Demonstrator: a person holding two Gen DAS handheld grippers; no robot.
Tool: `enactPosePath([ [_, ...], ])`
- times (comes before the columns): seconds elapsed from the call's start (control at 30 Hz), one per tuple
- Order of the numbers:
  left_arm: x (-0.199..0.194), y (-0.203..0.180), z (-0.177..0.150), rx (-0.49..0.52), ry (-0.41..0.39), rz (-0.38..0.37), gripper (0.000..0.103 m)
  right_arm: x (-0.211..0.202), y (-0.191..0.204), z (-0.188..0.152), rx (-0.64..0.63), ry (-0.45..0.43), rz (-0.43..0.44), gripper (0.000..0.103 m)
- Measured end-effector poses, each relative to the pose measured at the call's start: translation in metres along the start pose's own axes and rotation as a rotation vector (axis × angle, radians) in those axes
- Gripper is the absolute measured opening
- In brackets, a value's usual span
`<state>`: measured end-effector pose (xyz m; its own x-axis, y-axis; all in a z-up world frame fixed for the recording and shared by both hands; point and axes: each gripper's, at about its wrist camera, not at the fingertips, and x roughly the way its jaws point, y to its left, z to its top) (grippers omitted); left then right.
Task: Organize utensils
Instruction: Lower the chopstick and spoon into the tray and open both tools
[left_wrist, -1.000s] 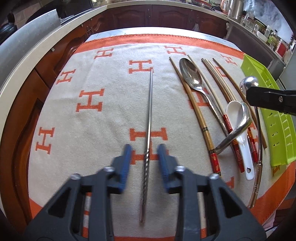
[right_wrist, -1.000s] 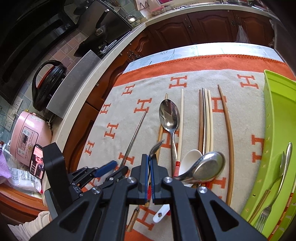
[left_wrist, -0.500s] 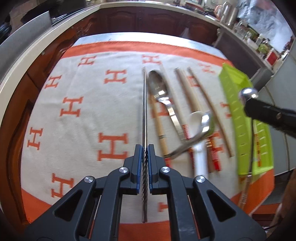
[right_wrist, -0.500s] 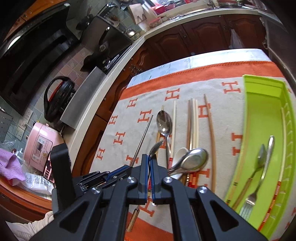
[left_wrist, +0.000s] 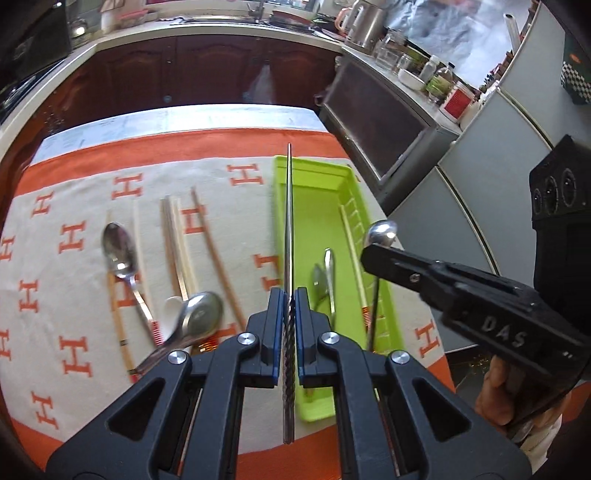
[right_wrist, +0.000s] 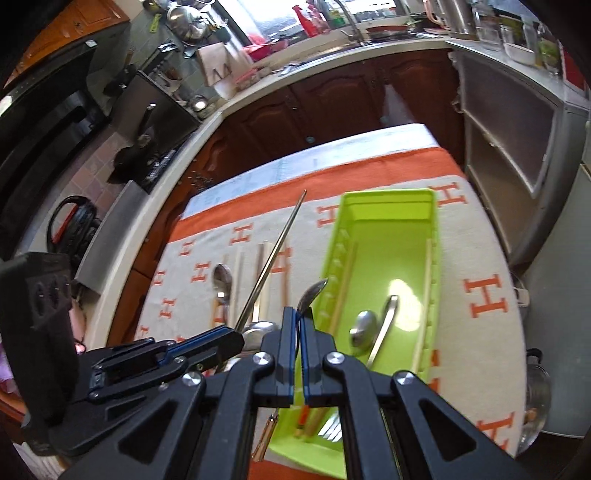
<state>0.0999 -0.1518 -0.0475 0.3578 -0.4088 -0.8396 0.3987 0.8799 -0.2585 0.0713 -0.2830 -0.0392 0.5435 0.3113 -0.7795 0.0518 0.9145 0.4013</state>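
My left gripper (left_wrist: 289, 295) is shut on a long metal chopstick (left_wrist: 289, 221), held level in the air with its tip over the left wall of the green tray (left_wrist: 314, 206). My right gripper (right_wrist: 297, 325) is shut on a long-handled metal spoon (right_wrist: 312, 293). In the left wrist view that spoon's bowl (left_wrist: 382, 232) sticks up past the right gripper (left_wrist: 373, 251), above the tray's right side. A spoon (right_wrist: 364, 328), a fork and chopsticks lie in the tray (right_wrist: 391, 236). The left gripper (right_wrist: 236, 338) and its chopstick (right_wrist: 275, 251) show left of the tray.
On the orange-and-cream H-patterned cloth (left_wrist: 74, 258) lie a steel spoon (left_wrist: 118, 247), several chopsticks (left_wrist: 177, 240), a white ceramic spoon (left_wrist: 171, 304) and a steel ladle-like spoon (left_wrist: 199, 317). Wooden cabinets stand behind; a grey cabinet (left_wrist: 388, 122) is right of the table.
My left gripper shut on the metal chopstick, lifted it off the cloth and carried it right to the tray. My right gripper moved over the tray with its spoon.
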Motion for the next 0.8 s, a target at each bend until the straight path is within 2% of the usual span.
enactPosePath([
  [0.13,0.029,-0.015,0.003,-0.017,0.066,-0.015,0.004,0.015,-0.017,0.001,0.009,0.034,-0.069,0.002],
  [0.3,0.056,-0.021,0.002,-0.033,0.116,-0.008,0.004,0.030,-0.020,-0.003,-0.052,0.084,-0.131,0.004],
  [0.4,0.062,-0.021,-0.003,-0.038,0.129,-0.020,0.004,0.036,-0.033,-0.005,-0.007,0.112,-0.181,0.005],
  [0.6,0.053,-0.026,-0.016,0.000,0.126,0.017,0.005,0.024,-0.043,-0.021,0.099,0.090,-0.177,0.017],
  [0.67,0.047,-0.027,-0.021,0.022,0.121,0.030,0.011,0.019,-0.043,-0.027,0.118,0.076,-0.181,0.019],
  [0.8,0.033,-0.023,-0.033,0.051,0.093,0.095,0.034,0.011,-0.045,-0.040,0.156,0.058,-0.196,0.019],
])
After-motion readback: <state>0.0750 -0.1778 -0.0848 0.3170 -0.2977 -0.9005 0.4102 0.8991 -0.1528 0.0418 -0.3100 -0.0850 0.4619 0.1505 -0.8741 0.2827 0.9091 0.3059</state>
